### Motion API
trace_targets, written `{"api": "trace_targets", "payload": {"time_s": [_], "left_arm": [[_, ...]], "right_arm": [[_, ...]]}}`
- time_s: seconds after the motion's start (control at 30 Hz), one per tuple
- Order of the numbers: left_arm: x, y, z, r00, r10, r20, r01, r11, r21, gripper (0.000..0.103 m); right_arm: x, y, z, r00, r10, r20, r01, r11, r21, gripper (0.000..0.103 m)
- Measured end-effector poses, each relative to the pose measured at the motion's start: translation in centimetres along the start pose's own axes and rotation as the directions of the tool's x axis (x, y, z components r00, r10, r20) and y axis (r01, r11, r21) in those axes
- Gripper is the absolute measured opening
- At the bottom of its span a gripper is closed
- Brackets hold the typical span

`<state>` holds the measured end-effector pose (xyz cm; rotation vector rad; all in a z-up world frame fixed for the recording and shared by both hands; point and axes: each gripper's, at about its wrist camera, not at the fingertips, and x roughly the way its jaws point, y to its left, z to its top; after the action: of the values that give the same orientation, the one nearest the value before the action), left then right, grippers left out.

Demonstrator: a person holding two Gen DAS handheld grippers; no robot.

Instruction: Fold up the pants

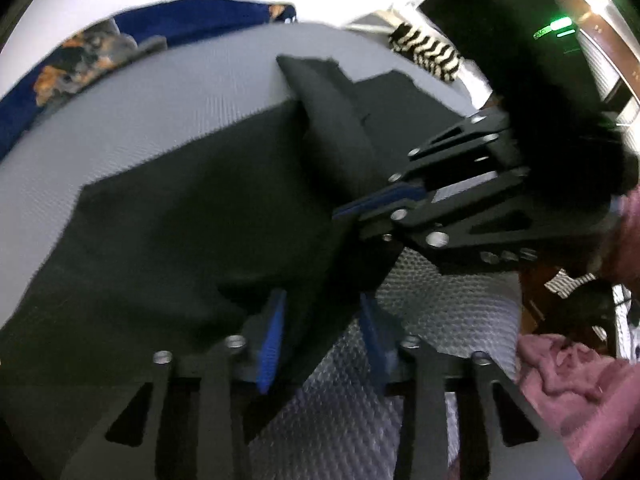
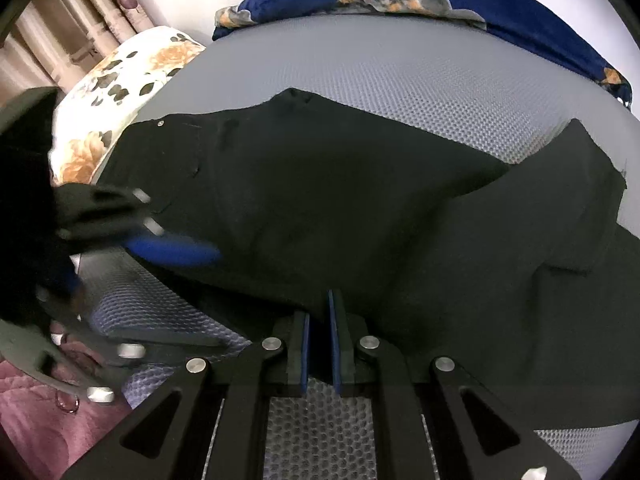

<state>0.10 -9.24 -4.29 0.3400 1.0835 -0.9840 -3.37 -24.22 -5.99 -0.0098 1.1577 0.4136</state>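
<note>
Black pants (image 2: 320,200) lie spread on a grey mesh mat (image 2: 400,80), waistband with a metal button at the left, legs running right. They also show in the left wrist view (image 1: 180,220). My left gripper (image 1: 324,336) has its blue pads apart, with the near edge of the pants between them. It appears blurred at the left of the right wrist view (image 2: 176,250). My right gripper (image 2: 319,340) is nearly closed, pinching the pants' near edge. It also shows in the left wrist view (image 1: 376,200), closed on the cloth.
A blue floral blanket (image 2: 460,4) lies beyond the mat. A floral pillow (image 2: 120,92) sits at the far left. A pink cover (image 1: 580,384) lies by the mat's near side. A zebra-patterned cloth (image 1: 428,50) is at the far end.
</note>
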Motion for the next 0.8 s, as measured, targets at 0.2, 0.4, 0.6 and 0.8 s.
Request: {"api": "trace_targets", "payload": {"time_s": [0.2,0.4,0.6,0.8], "left_arm": [[1.2,0.7,0.1,1.0,0.014,0.005,-0.014,1.0,-0.027,0.009],[1.4,0.9,-0.2,1.0,-0.009,0.012,0.01,0.997,-0.074,0.006],[2.3,1.3,-0.9,0.999,-0.046,-0.004,0.045,0.99,-0.131,0.006],[2.1,1.9,-1.2,0.998,-0.067,0.007,0.067,0.981,-0.18,0.006]], "right_arm": [[-0.1,-0.6,-0.4,1.0,0.012,-0.003,-0.012,1.0,0.014,0.011],[-1.3,-2.3,-0.8,0.997,0.074,-0.005,-0.073,0.995,0.061,0.026],[-4.2,-8.0,-0.4,0.992,0.069,0.101,-0.087,0.978,0.191,0.032],[-4.7,-17.9,1.0,0.98,-0.01,0.198,-0.082,0.89,0.448,0.034]]}}
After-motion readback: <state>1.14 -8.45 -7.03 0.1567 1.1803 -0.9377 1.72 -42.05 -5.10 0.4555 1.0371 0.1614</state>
